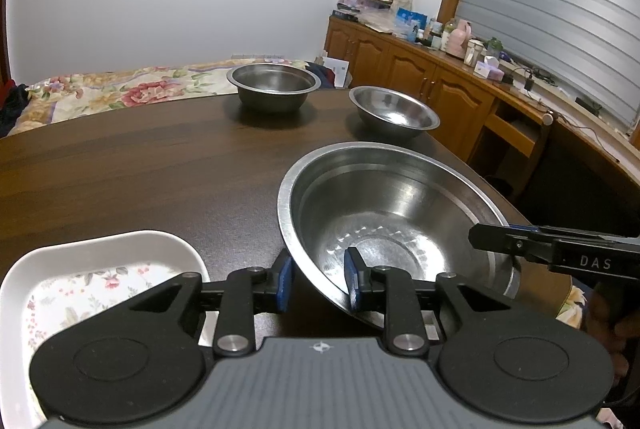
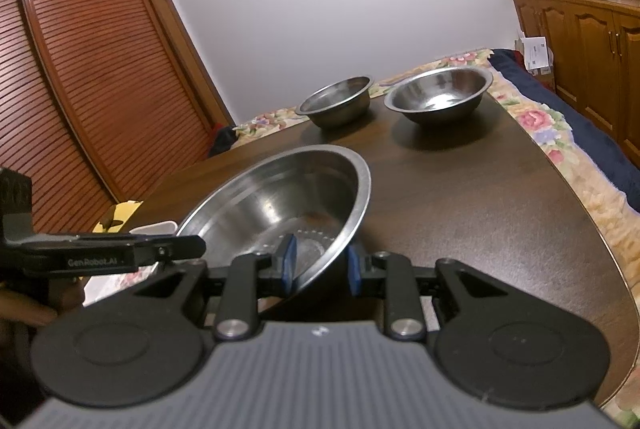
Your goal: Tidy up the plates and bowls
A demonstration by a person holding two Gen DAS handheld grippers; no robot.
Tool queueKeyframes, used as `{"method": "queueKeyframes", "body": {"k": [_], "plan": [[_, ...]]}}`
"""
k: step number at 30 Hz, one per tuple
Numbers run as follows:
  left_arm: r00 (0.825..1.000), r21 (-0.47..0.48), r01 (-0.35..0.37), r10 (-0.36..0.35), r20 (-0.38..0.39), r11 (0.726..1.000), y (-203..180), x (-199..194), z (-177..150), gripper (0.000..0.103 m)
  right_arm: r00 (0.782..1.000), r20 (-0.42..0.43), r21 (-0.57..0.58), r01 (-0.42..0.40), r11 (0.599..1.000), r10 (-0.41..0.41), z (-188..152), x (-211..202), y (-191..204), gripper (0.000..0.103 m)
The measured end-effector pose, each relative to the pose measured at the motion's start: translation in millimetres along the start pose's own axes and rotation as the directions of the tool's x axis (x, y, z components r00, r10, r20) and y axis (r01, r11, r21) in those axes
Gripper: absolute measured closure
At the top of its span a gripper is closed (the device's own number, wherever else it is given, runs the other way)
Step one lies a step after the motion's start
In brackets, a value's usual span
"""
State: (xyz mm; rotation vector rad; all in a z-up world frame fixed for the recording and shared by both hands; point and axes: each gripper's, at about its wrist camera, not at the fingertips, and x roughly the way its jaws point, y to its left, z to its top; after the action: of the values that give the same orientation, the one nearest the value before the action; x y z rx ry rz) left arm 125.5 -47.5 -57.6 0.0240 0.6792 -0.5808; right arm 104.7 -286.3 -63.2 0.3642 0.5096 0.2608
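A large steel bowl (image 1: 400, 213) sits tilted at the near end of the dark wooden table (image 1: 140, 169). My left gripper (image 1: 319, 279) is shut on its left rim, one blue pad outside the wall and one inside. My right gripper (image 2: 321, 265) is shut on the opposite rim of the same bowl (image 2: 280, 197), and its black fingers (image 1: 500, 241) reach in from the right in the left wrist view. A white plate with a flower pattern (image 1: 100, 269) lies just left of the bowl. Two smaller steel bowls (image 1: 274, 81) (image 1: 394, 107) stand upright at the far end.
A bed with a flowered cover (image 1: 120, 93) lies beyond the table. Wooden cabinets (image 1: 420, 73) with clutter on top run along the right wall. A louvred wooden wardrobe (image 2: 80, 69) stands on the left. The table's curved edge (image 2: 592, 229) is close on the right.
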Motion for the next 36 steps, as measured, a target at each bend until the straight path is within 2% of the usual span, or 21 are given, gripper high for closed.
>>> {"method": "queueKeyframes", "body": {"k": [10,19,27,33,36], "plan": [[1.0,-0.005,-0.013,0.013,0.006,1.0,-1,0,0,0.072,1.0,0.001,-0.007,0.007,1.0,-0.007,0,-1,1,0.074],[0.998,-0.007,-0.042,0.042,0.038,0.999,0,-6,4,0.062,1.0,0.008,-0.026,0.021,0.999,-0.021,7,-5,0,0.073],[0.995,0.001,-0.058,0.057,0.077,0.998,4,-12,19,0.052,0.997,0.062,-0.065,0.041,0.997,-0.037,25,-16,0,0.069],[0.989,0.006,-0.085,0.084,0.124,0.996,5,-19,37,0.051,0.992,0.113,-0.103,0.073,0.992,-0.061,47,-22,-1,0.062],[0.986,0.015,-0.092,0.089,0.143,0.996,4,-22,44,0.05,0.988,0.139,-0.116,0.084,0.99,-0.067,56,-26,-4,0.061]]}}
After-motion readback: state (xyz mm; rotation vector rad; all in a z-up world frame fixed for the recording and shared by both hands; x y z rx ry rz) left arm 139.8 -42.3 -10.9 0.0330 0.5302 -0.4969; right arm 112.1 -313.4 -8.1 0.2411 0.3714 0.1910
